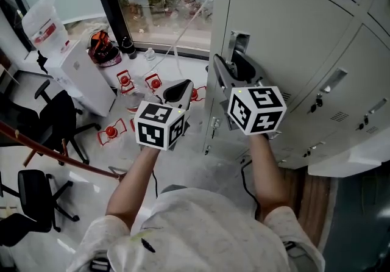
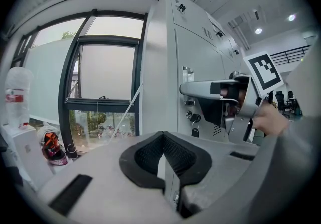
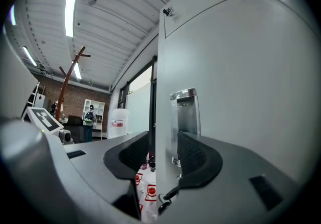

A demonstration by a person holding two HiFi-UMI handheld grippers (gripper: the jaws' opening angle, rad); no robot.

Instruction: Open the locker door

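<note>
Beside the window [image 1: 164, 17], our right gripper [image 3: 163, 142] straddles the locker door [image 1: 286, 33] edge with jaws wide and unclamped, our left gripper [image 2: 161, 136] hangs closed and empty, and the door seems hardly opened yet.

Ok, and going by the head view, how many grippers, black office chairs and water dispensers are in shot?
Grippers: 2 (left gripper, right gripper)
Black office chairs: 2
Water dispenser: 1
Total: 5
</note>
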